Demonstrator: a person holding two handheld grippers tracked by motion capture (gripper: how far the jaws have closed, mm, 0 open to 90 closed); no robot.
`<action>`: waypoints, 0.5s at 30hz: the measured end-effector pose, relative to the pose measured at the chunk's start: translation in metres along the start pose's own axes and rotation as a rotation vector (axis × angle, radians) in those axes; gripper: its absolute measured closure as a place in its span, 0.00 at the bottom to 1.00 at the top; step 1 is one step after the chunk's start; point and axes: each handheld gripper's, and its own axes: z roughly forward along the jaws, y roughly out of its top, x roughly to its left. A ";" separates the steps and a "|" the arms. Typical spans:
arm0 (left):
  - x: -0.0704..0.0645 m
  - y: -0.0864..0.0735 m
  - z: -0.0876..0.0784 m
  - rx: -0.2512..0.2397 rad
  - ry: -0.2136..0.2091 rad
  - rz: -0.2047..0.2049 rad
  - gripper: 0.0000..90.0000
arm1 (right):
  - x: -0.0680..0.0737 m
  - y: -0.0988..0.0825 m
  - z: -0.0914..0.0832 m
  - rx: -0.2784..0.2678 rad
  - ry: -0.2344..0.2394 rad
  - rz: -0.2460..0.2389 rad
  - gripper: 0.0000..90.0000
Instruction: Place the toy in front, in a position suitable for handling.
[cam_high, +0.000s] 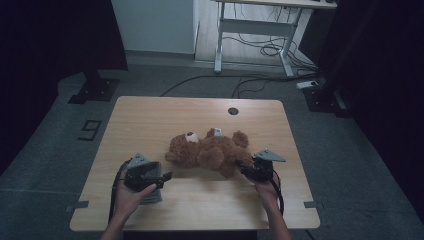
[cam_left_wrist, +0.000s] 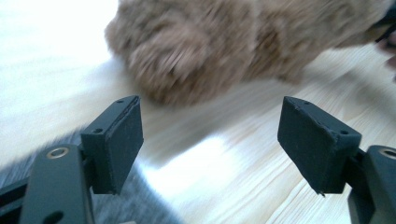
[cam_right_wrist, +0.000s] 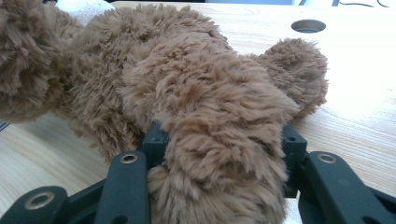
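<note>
Wooden table (cam_high: 150, 120), brown teddy bear (cam_high: 207, 150) with unreadable white tag (cam_high: 216, 132), right hand-held gripper (cam_high: 246, 168) grasping its leg, left hand-held gripper (cam_high: 167, 176) released.

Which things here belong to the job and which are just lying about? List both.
In the job:
- teddy bear, lying on the table
- right gripper, closed on the bear's leg
- left gripper, open, short of the bear

Lying about:
- white desk behind the table
- cables on the floor
- black stand base
</note>
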 end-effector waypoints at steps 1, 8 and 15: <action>0.002 -0.002 0.001 0.025 0.014 -0.003 0.24 | 0.000 -0.001 -0.001 0.001 0.002 -0.002 0.58; 0.011 -0.018 0.007 0.097 0.123 -0.009 0.21 | -0.001 -0.006 -0.002 0.000 0.014 -0.006 0.58; 0.019 -0.030 0.018 0.152 0.217 0.011 0.19 | -0.001 -0.007 -0.002 -0.001 0.015 -0.004 0.58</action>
